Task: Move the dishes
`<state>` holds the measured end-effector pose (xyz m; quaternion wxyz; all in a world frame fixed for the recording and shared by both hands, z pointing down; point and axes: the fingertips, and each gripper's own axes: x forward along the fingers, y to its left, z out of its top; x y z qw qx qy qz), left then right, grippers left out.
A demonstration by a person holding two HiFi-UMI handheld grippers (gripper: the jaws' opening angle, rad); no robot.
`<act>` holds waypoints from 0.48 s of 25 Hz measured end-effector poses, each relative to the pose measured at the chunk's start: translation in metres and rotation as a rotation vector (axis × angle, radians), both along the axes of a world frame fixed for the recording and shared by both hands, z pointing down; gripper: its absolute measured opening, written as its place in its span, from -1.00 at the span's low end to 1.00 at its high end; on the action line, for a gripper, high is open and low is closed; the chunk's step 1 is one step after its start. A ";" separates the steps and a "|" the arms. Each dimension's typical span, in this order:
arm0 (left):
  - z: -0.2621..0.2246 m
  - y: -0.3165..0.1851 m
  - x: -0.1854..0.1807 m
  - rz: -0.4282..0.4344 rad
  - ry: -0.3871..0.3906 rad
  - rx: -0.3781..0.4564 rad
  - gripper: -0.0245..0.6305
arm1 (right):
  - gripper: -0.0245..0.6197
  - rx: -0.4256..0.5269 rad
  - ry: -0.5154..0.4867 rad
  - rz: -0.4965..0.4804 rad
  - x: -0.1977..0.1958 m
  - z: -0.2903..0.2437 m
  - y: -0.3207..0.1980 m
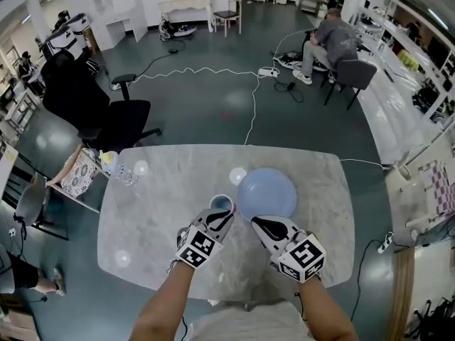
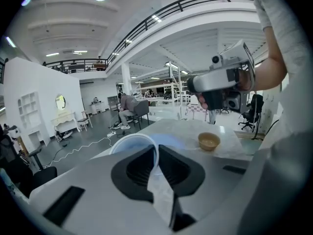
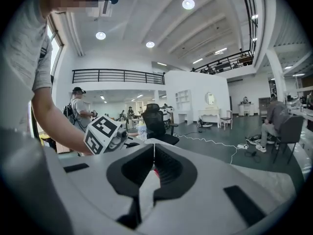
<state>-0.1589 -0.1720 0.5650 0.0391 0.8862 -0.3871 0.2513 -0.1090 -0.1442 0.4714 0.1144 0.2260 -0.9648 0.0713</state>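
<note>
My left gripper [image 1: 222, 212] is shut on the rim of a small white-and-blue cup [image 1: 221, 202] above the marble table [image 1: 156, 212]. The left gripper view shows that rim [image 2: 128, 142] pinched between the jaws [image 2: 157, 153]. A pale blue plate [image 1: 266, 192] sits just right of the cup and shows behind it [image 2: 178, 140]. My right gripper [image 1: 259, 223] is over the plate's near edge, its jaws shut [image 3: 154, 155]; only a small red speck shows low between them. A tan bowl [image 2: 209, 141] stands on the table and is hidden in the head view.
Clear bottles [image 1: 117, 168] stand at the table's left corner beside a low side table [image 1: 77, 176]. A black office chair [image 1: 99, 109] is beyond it. A white cable [image 1: 253, 98] crosses the floor. A person sits at a bench at far right [image 1: 334, 41].
</note>
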 end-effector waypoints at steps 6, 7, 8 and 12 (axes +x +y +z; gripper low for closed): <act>0.000 -0.015 0.044 0.037 -0.008 -0.007 -0.78 | -0.86 -0.018 0.025 0.061 0.059 0.012 -0.018; 0.000 -0.017 0.049 0.040 -0.009 -0.009 -0.78 | -0.86 -0.022 0.026 0.071 0.067 0.013 -0.019; 0.000 -0.018 0.054 0.044 -0.009 -0.011 -0.78 | -0.86 -0.025 0.028 0.080 0.075 0.015 -0.021; 0.005 -0.023 0.069 0.061 -0.018 -0.016 -0.78 | -0.86 -0.039 0.033 0.114 0.099 0.021 -0.024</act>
